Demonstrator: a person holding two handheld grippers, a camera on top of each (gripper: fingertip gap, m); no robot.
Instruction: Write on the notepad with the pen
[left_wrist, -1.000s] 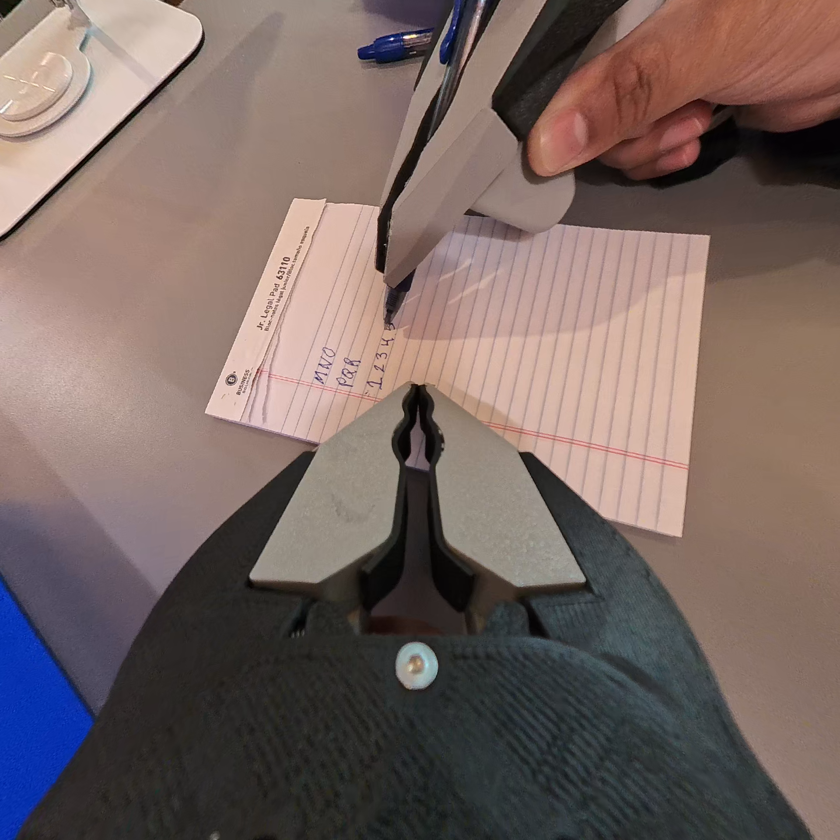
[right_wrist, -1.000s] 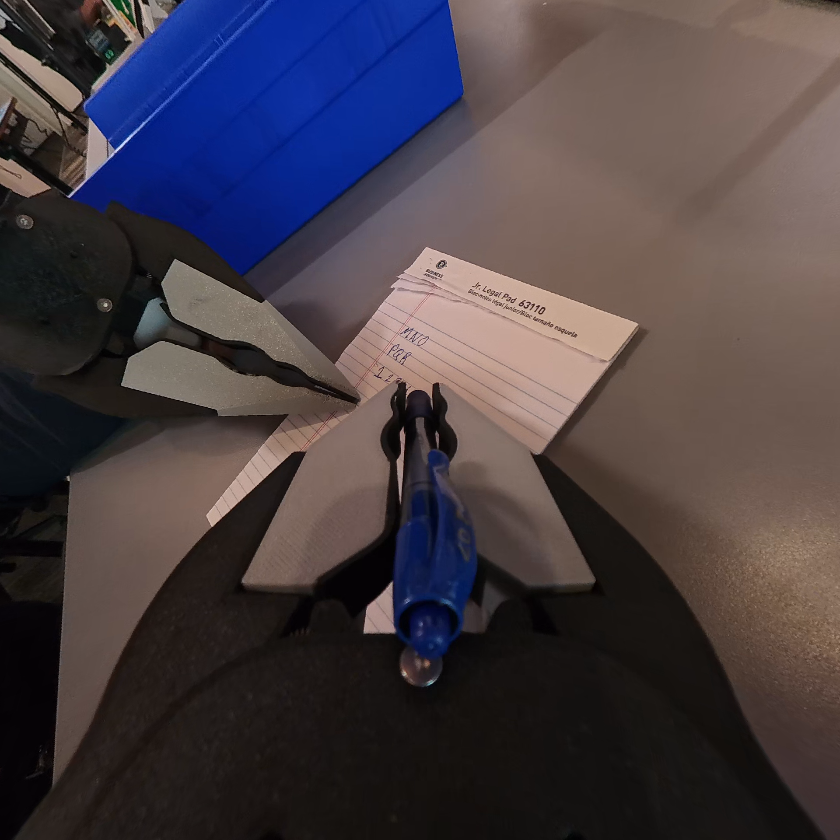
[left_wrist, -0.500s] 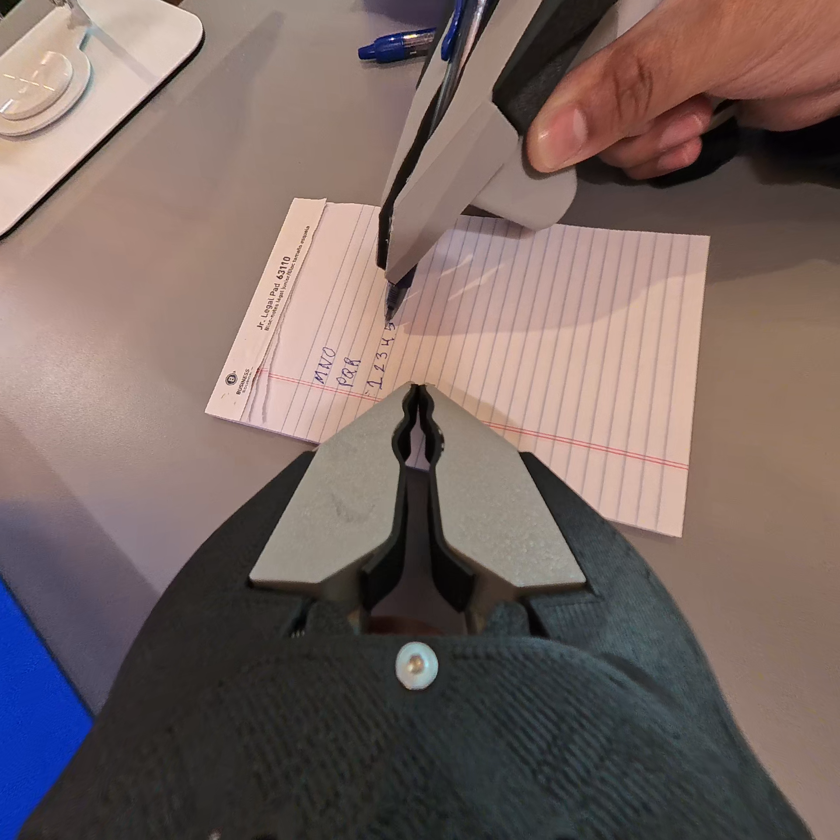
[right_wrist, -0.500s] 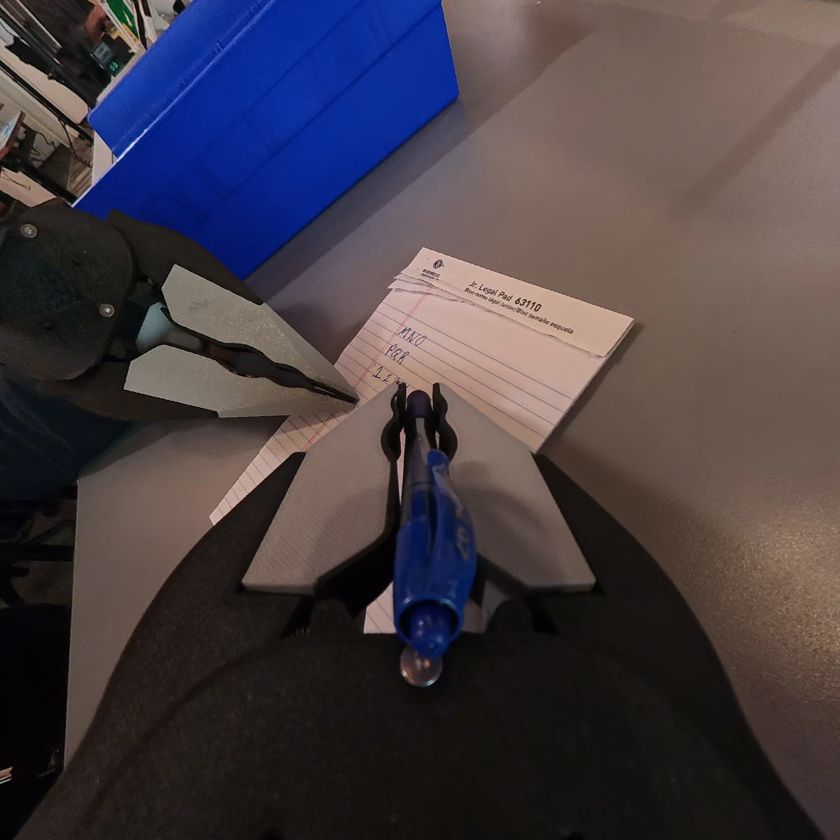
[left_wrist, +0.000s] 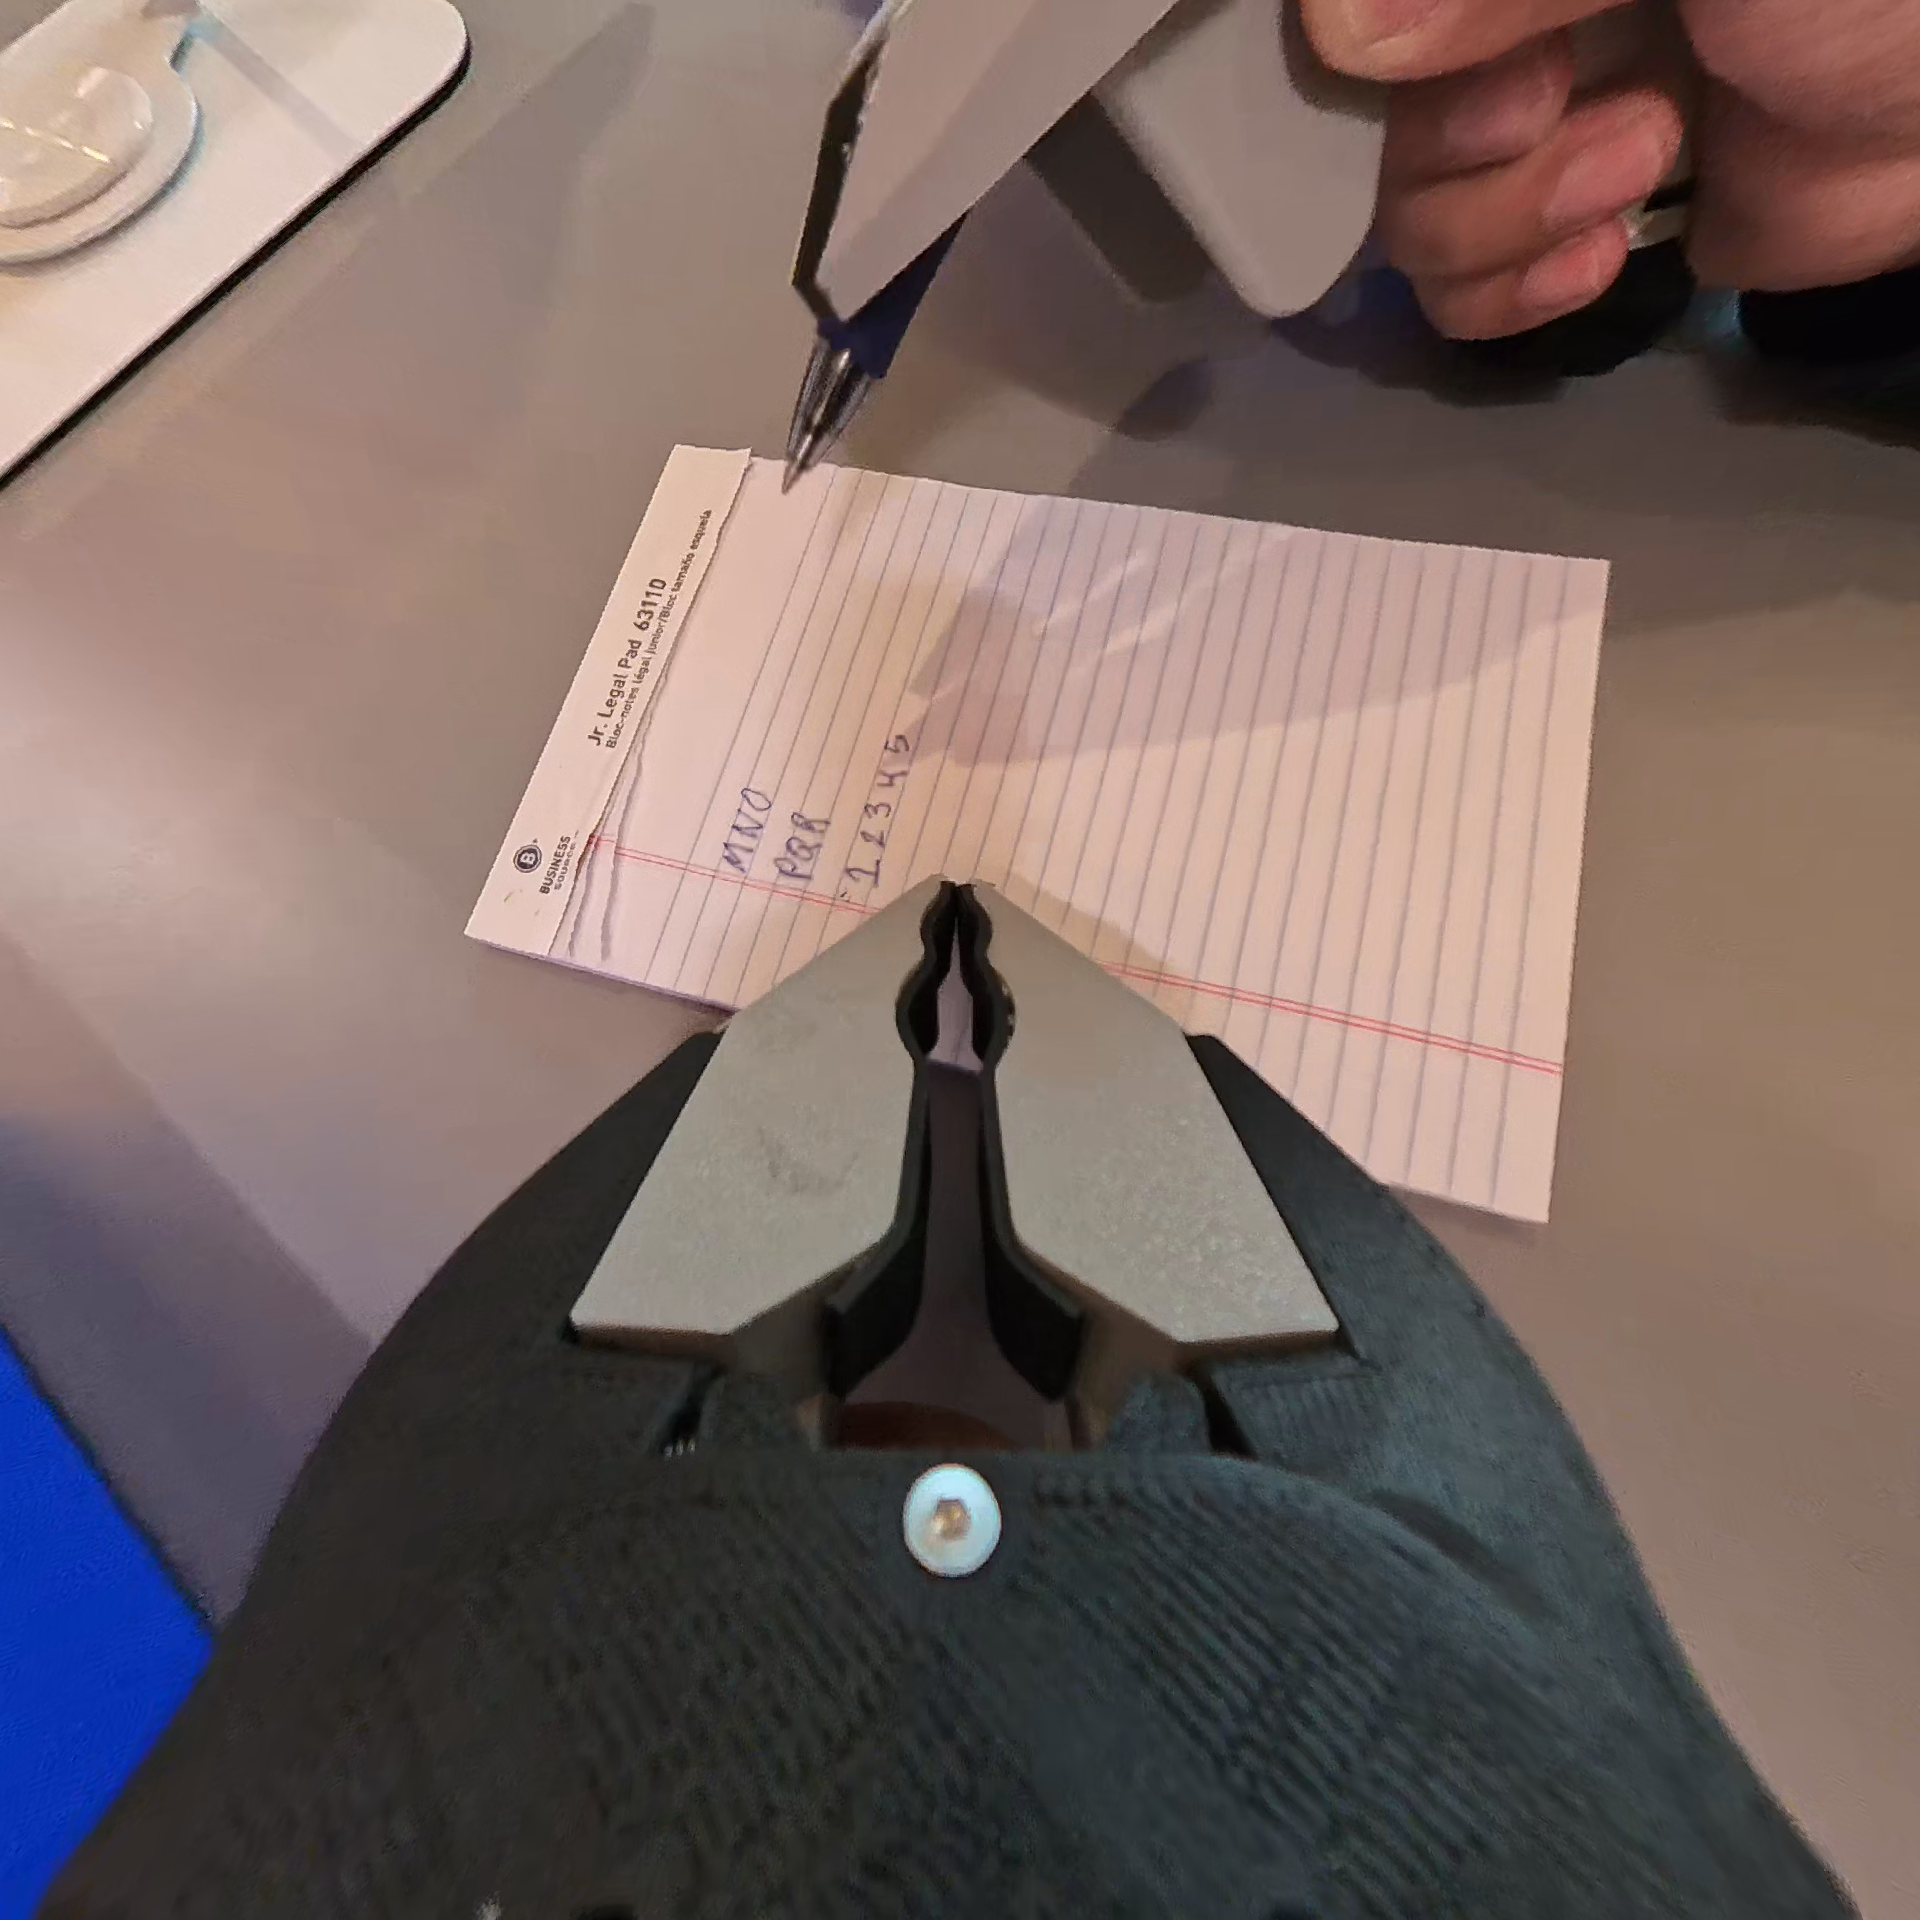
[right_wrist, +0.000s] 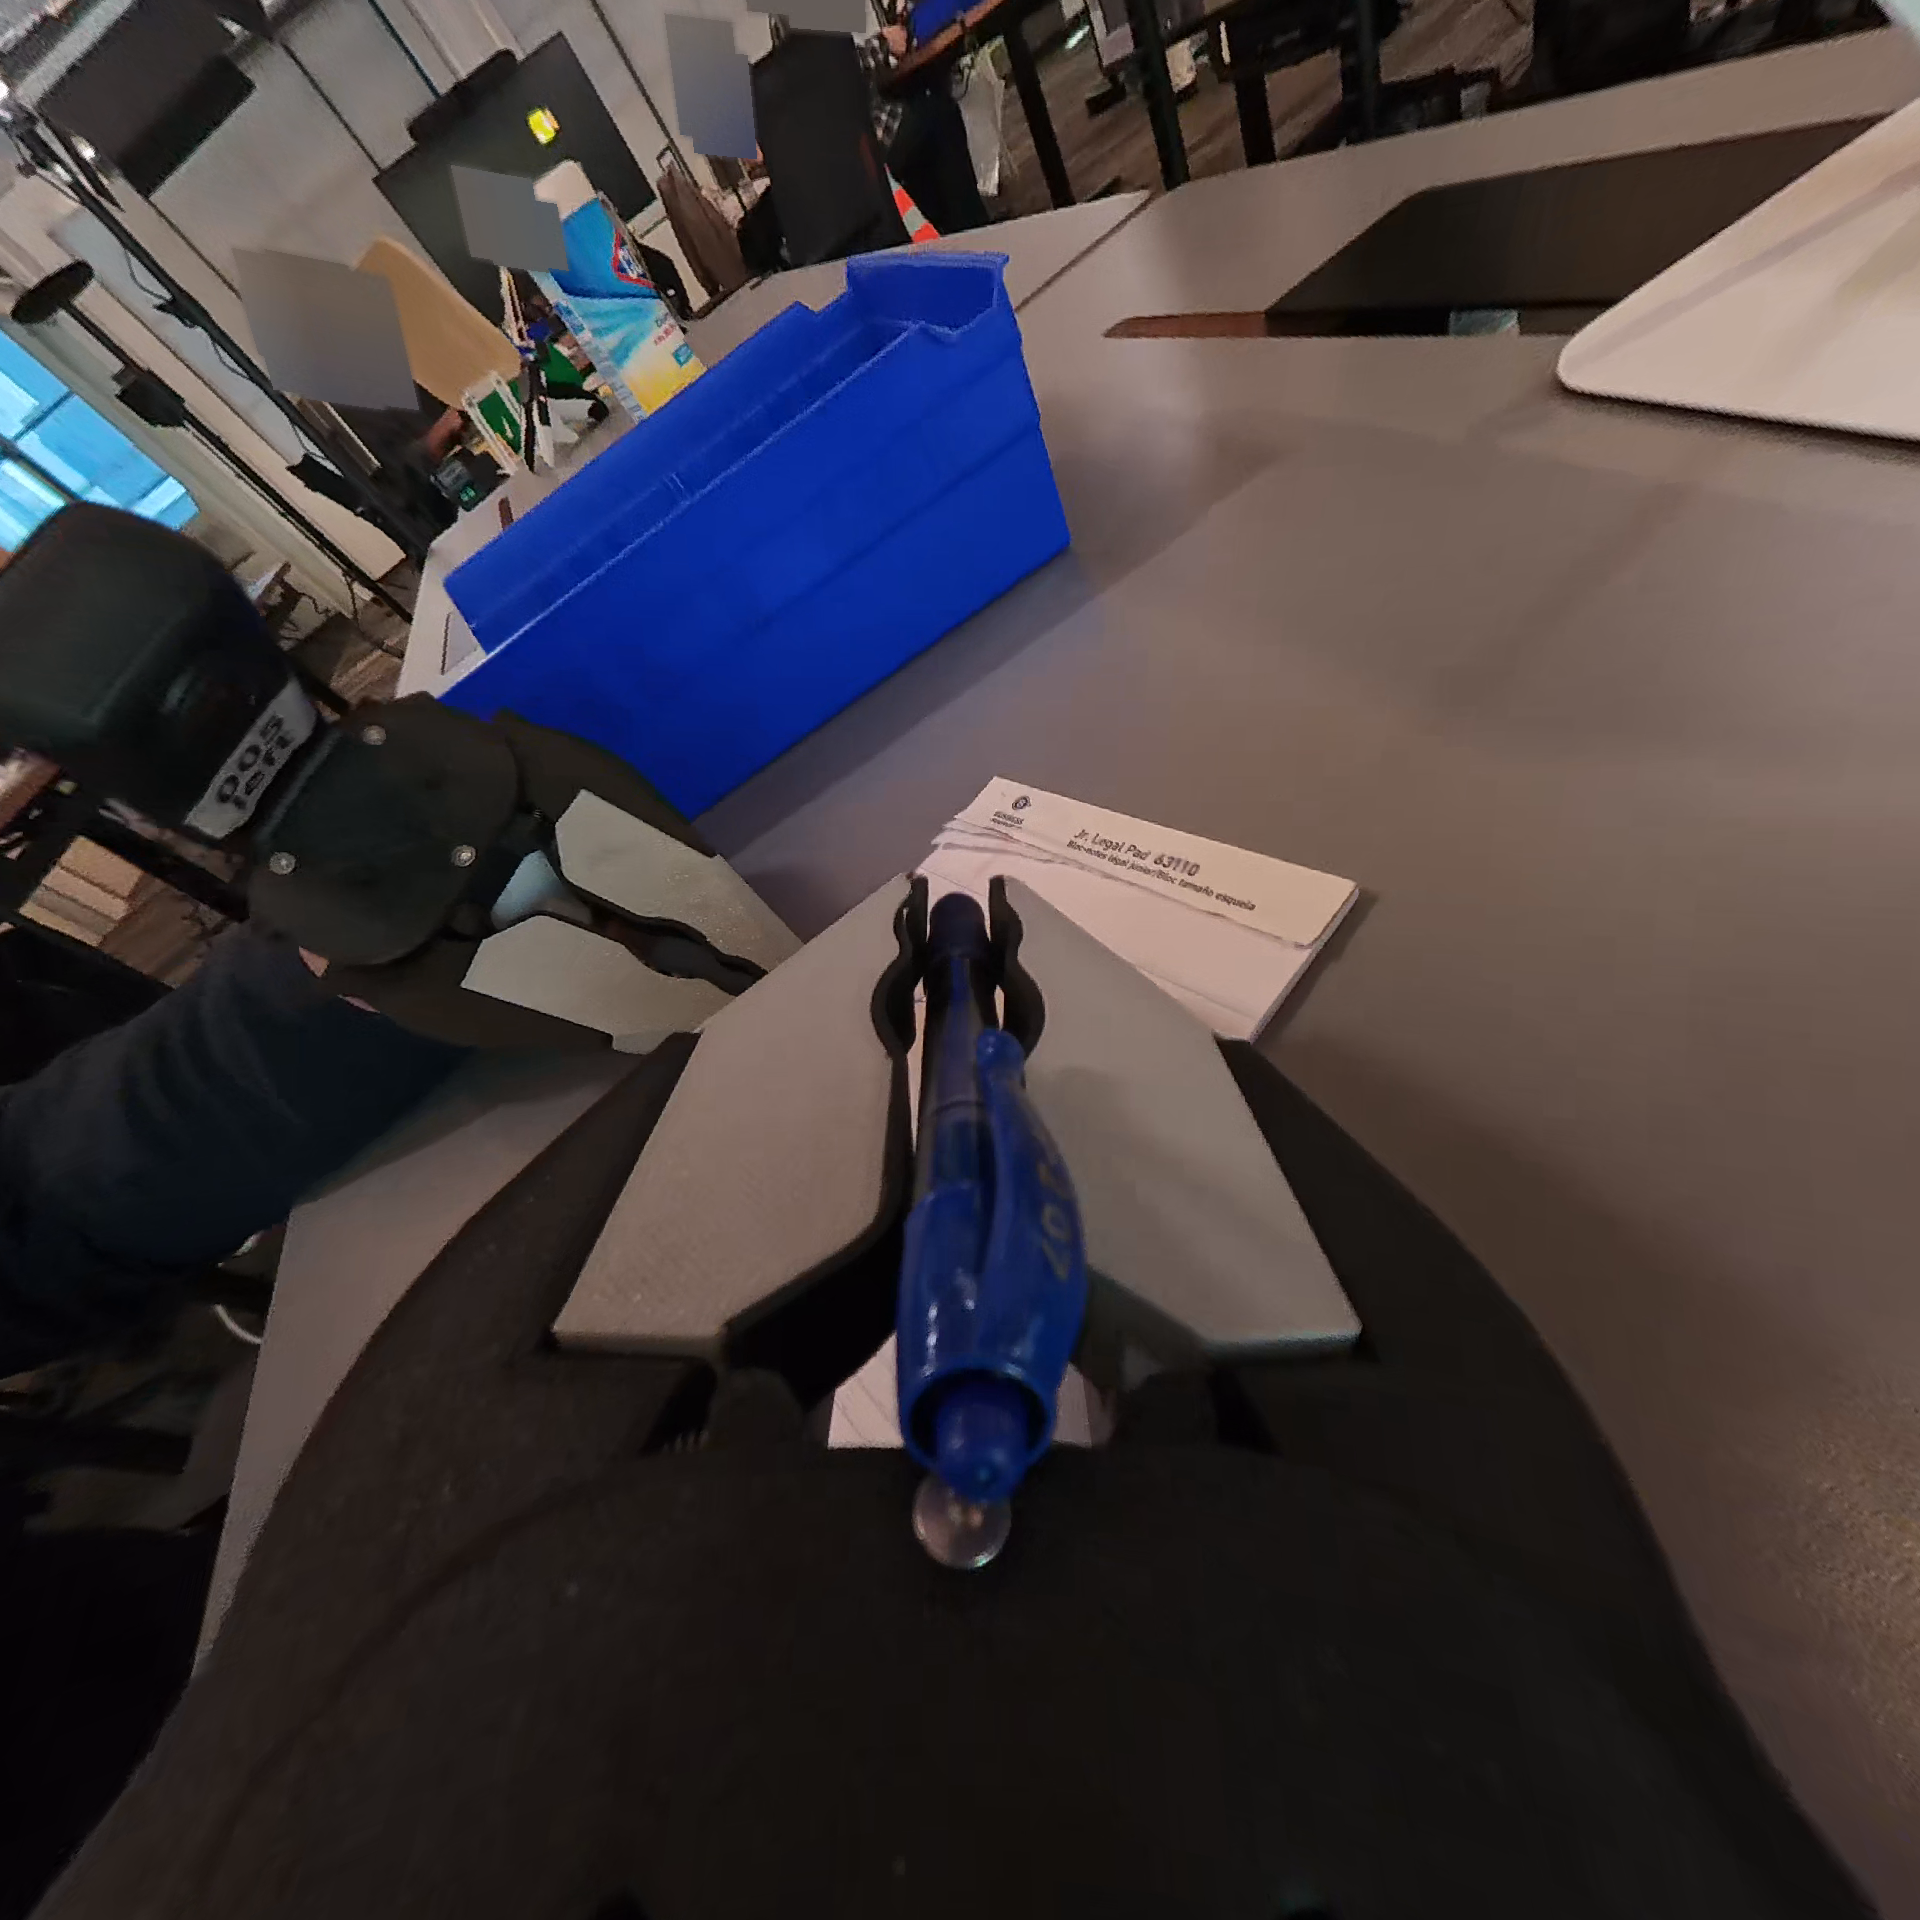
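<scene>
Grey table (left_wrist: 312, 644). White lined notepad (left_wrist: 1195, 831) lies flat on it, printed header strip along one short edge, red margin line down the sheet. Three short rows of blue handwriting sit near the header end; printed lettering and a small round logo on the strip itself.

Right gripper (right_wrist: 956, 904): fingers pinched on a blue pen (right_wrist: 987, 1195), barrel running back between them, clicker end toward the camera, white lettering on the clip. In the left wrist view the same gripper (left_wrist: 831, 312) comes in from above with a hand (left_wrist: 1621, 156) behind it; the pen tip (left_wrist: 821, 416) hangs over the far corner of the pad by the header strip, whether touching paper cannot be told.

Left gripper (left_wrist: 958, 894): fingers pressed together, nothing between them, tips over the near edge of the pad just beside the handwriting. From the right wrist view it (right_wrist: 758, 971) sits left of the pad, a small sticker on its body.

Blue plastic bin (right_wrist: 790, 540) stands beyond the pad. White tray-like base (left_wrist: 260, 156) at far left corner.
</scene>
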